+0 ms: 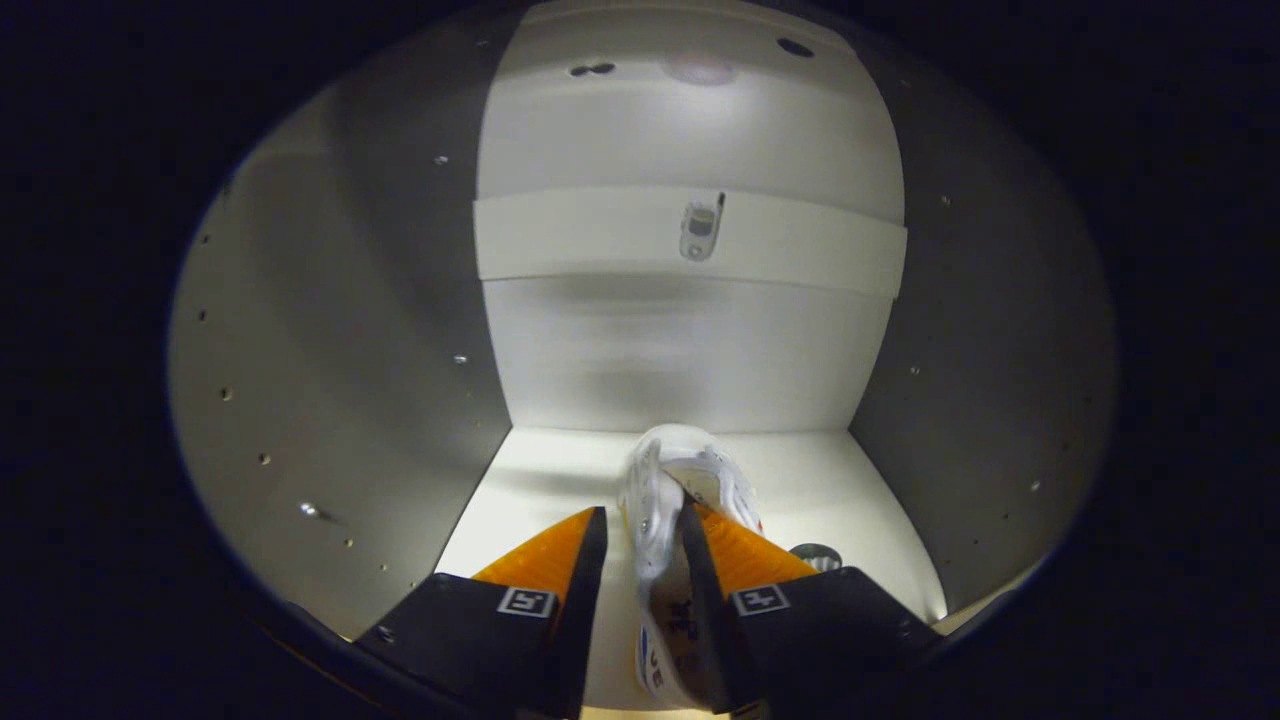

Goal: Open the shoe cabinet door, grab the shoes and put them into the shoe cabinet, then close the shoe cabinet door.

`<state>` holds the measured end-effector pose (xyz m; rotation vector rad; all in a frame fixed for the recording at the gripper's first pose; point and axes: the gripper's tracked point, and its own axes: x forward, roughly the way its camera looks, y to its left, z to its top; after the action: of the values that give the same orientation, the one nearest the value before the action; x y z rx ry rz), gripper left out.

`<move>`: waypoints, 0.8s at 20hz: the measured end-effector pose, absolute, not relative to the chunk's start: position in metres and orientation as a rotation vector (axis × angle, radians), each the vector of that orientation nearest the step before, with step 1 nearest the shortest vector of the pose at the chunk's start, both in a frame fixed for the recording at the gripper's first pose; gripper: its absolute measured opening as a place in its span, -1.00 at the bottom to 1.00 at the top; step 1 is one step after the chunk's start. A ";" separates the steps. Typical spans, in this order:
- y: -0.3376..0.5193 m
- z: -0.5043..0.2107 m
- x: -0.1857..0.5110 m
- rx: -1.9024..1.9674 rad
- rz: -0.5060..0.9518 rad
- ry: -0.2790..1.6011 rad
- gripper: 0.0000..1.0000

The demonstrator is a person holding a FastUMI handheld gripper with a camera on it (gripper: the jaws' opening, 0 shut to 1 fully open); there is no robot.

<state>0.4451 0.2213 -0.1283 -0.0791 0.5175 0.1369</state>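
My gripper (645,512) reaches inside the white shoe cabinet (690,350). Its fingers stand close together, shut on the collar of a white shoe (660,470). The left finger lies along the outside of the shoe's side wall and the right finger sits in the shoe's opening. The shoe's toe points towards the back wall and stays low over the cabinet floor (540,480). I cannot tell whether the sole touches the floor. The heel end is hidden under the fingers.
A white shelf edge (600,235) with a small metal fitting (700,230) crosses the back wall above the shoe. Grey side walls (350,380) with rows of peg holes close in left and right. A dark round sticker (815,555) lies on the floor by the right finger.
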 end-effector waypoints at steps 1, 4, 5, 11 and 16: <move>0.222 -0.118 0.436 -0.103 0.149 0.490 0.18; 0.227 -0.089 0.399 -0.131 0.179 0.416 0.70; 0.229 -0.083 0.384 -0.126 0.192 0.408 0.83; 0.222 -0.028 0.291 -0.069 0.204 0.272 0.96; 0.215 0.009 0.195 -0.014 0.255 0.177 0.96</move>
<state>0.1949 0.2148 0.0090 -0.0143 0.1767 0.2554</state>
